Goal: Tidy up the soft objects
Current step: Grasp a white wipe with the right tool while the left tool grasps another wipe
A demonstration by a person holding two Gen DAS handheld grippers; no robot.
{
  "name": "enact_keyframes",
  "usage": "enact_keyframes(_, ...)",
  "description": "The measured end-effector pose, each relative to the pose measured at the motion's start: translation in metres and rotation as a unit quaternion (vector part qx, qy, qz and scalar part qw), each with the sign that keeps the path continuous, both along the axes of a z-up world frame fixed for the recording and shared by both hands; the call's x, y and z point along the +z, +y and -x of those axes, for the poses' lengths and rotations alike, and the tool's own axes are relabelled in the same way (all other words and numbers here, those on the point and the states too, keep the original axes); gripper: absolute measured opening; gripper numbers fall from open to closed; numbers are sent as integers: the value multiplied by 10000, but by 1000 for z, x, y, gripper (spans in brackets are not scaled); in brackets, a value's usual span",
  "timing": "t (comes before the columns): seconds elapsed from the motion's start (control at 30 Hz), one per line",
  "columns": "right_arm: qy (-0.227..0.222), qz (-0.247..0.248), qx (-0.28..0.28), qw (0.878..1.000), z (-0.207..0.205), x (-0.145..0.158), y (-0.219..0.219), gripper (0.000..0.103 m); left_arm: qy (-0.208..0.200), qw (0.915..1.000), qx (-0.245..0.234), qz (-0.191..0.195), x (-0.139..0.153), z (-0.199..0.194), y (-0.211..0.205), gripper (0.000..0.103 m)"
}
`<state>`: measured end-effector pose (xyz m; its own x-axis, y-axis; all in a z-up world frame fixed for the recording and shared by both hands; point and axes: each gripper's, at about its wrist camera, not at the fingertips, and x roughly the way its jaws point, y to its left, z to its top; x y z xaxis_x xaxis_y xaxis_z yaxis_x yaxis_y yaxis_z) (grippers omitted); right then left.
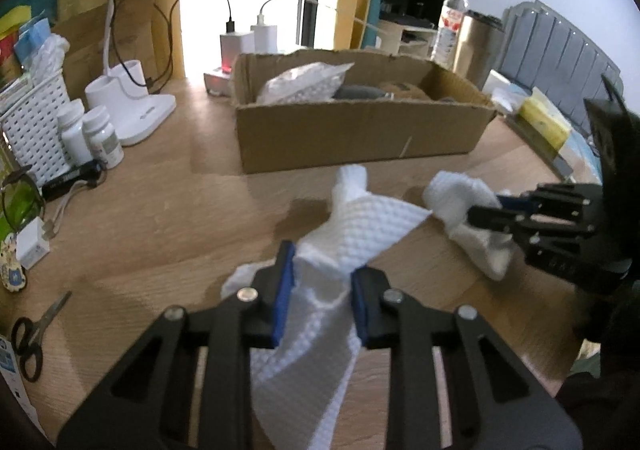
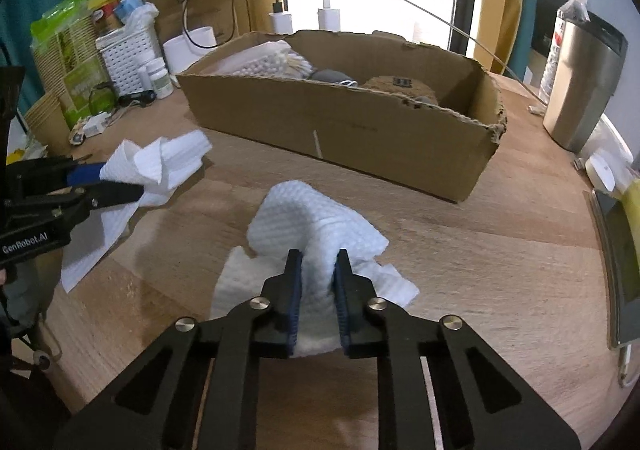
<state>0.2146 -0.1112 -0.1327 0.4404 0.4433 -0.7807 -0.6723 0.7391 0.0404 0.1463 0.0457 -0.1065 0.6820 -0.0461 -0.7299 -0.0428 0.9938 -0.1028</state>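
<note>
My left gripper [image 1: 322,270] is shut on a white textured cloth [image 1: 360,218] that lies bunched on the wooden table; it shows in the right wrist view [image 2: 168,162] with the left gripper [image 2: 136,186] on it. My right gripper [image 2: 317,262] is shut on a second white cloth [image 2: 304,218], seen in the left wrist view [image 1: 460,198] with the right gripper [image 1: 484,210] clamped on it. An open cardboard box [image 1: 352,130] stands behind both cloths and holds a white cloth [image 1: 304,84], a grey item and a brown item.
White basket [image 1: 32,126], pill bottles [image 1: 100,134], white lamp base [image 1: 136,106], scissors [image 1: 32,334] and chargers [image 1: 240,42] crowd the left and back. A steel canister [image 2: 580,86] and water bottle [image 2: 560,34] stand right of the box [image 2: 360,130].
</note>
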Motion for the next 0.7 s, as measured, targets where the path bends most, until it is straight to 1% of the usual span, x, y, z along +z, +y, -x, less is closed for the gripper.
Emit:
enact_keyframes(0.13,-19,-95,54,9999,5,6,-2,15,-128,9999,-57,33,10,4,-4,27)
enact_keyframes(0.53,-339,-475,105,9982,13,42,-12,15,-502,9986,-172,-7,44,6,-12,27)
enact_keyframes(0.7,-464,-607,106,9970,13,57,-17,15,-592,9981,-190,-6,54,4,-12,27)
